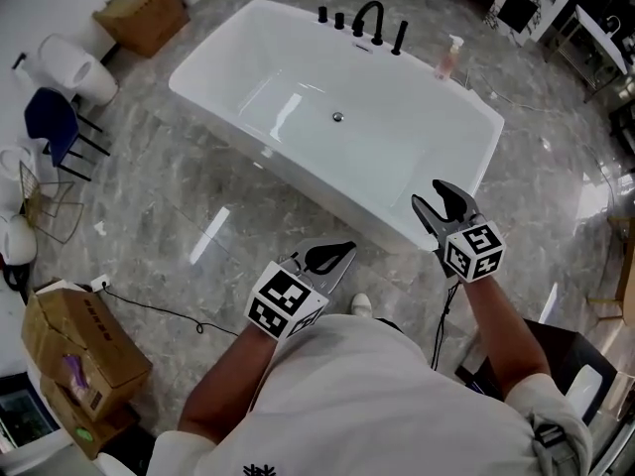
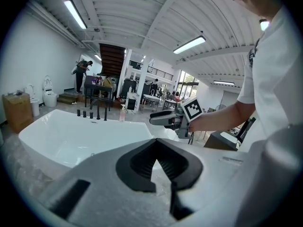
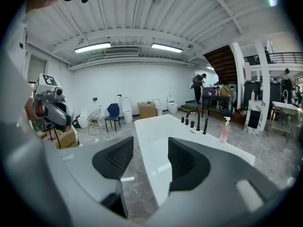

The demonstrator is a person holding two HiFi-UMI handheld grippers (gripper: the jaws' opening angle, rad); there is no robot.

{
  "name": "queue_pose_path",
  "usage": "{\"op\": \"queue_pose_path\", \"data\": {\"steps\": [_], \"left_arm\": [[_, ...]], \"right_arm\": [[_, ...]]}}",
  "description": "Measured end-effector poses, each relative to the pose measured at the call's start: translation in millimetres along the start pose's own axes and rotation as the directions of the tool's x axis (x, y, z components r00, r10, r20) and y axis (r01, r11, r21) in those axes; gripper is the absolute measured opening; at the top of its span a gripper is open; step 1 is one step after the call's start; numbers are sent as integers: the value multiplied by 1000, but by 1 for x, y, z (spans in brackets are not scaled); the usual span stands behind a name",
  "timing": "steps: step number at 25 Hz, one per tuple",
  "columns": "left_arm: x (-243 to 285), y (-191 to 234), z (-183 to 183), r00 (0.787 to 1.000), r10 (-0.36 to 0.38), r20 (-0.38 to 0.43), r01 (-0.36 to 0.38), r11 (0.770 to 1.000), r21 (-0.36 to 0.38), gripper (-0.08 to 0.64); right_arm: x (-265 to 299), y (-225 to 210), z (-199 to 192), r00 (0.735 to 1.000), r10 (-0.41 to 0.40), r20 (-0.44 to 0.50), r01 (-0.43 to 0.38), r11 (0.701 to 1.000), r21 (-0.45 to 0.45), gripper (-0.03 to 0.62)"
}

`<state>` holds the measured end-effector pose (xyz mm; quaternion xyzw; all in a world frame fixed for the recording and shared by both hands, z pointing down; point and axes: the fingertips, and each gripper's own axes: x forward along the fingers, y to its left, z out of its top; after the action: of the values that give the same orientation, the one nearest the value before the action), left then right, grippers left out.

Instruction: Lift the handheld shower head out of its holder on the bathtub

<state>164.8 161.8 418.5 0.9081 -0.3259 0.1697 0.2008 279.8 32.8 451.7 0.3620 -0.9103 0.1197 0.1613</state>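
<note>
Floor [image 1: 198, 206]: glossy grey marble-look tiles, showroom
Bathtub [image 1: 298, 177]: white, smooth, freestanding, rounded corners
Handheld shower head [image 1: 399, 38]: slim matte-black stick, upright in its holder on the tub's far rim, beside the arched black spout [image 1: 369, 16]
Left hand-held gripper [image 1: 347, 250]: jaws together, empty
Right hand-held gripper [image 1: 428, 192]: jaws apart, empty, near the tub's near rim
</note>
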Motion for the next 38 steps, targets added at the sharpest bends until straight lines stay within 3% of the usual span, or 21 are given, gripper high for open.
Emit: {"op": "queue_pose_path", "data": {"steps": [12, 18, 23, 31, 38], "left_arm": [[-79, 140, 3, 996, -83, -18, 84, 996, 43, 6], [-87, 195, 8, 998, -64, 8, 64, 998, -4, 6], [-67, 235, 21, 1000, -29, -3, 29, 999, -14, 6], [-13, 313, 74, 995, 95, -19, -97, 992, -77, 6], [51, 349, 107, 989, 121, -87, -129, 987, -97, 6]], "right_arm": [[121, 11, 38, 986, -159, -45, 160, 987, 19, 232], [173, -18, 51, 977, -199, -71, 200, 980, 10, 224], [226, -74, 59, 974, -210, -81, 210, 978, -9, 221], [327, -213, 60, 968, -216, -129, 219, 976, 6, 209], [393, -327, 54, 959, -233, -164, 242, 969, 39, 207]]}}
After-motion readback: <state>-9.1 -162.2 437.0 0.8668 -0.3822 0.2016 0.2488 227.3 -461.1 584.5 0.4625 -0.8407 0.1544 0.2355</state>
